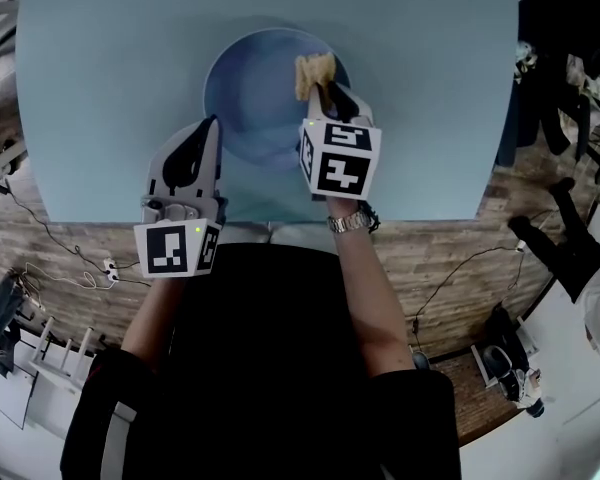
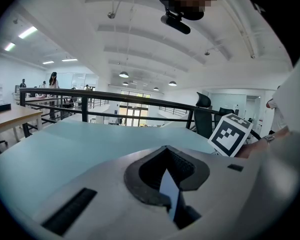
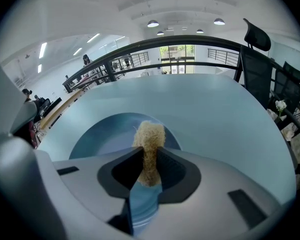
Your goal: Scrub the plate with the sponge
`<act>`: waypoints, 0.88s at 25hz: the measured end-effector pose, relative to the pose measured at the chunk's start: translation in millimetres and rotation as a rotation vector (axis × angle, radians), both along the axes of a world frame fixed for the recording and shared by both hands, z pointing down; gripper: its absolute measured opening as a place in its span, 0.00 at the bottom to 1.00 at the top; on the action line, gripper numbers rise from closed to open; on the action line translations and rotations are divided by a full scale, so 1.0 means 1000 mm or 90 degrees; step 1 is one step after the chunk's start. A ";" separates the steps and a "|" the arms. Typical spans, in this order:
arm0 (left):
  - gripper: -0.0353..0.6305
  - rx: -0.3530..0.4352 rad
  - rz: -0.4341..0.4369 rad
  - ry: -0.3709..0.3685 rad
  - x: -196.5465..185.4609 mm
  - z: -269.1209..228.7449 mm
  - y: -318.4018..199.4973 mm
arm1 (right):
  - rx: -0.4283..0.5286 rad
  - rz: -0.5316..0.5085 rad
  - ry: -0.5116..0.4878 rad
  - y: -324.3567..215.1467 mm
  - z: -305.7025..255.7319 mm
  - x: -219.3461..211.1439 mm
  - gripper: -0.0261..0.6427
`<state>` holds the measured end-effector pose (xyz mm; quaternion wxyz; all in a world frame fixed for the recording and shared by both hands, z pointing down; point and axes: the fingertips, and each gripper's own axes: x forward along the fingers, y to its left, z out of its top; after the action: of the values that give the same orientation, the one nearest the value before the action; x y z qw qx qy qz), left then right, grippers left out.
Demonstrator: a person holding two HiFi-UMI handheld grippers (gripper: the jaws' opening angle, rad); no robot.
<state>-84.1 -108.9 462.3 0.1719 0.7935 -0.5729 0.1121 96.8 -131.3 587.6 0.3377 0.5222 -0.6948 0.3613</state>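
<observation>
Pinching the tan sponge (image 3: 149,136) between its jaws, the right gripper (image 3: 149,165) is held over the blue plate (image 1: 250,98), and the sponge's frayed end projects beyond the gripper's tips. The left gripper (image 2: 170,196) is closed on a thin pale-blue edge, seemingly the plate rim nearest its tips. The plate is set on the pale table (image 1: 100,88), ahead of both grippers.

Pale teal table (image 1: 430,88), wood-plank floor below its near edge, round blue plate (image 1: 250,88) resting near centre
</observation>
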 end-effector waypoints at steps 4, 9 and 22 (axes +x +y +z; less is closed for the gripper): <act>0.06 0.006 -0.003 -0.002 -0.010 -0.004 0.005 | 0.047 -0.017 -0.032 -0.001 -0.016 -0.021 0.15; 0.06 0.018 0.001 -0.005 -0.018 -0.010 0.013 | 0.088 -0.020 -0.051 0.012 -0.035 -0.040 0.15; 0.05 0.051 0.040 0.006 -0.022 -0.037 0.051 | 0.159 -0.017 -0.096 0.070 -0.089 -0.061 0.14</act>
<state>-105.6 -57.6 425.5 0.1388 0.8177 -0.5512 0.0909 35.5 -61.0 498.3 0.2217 0.5222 -0.7648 0.3053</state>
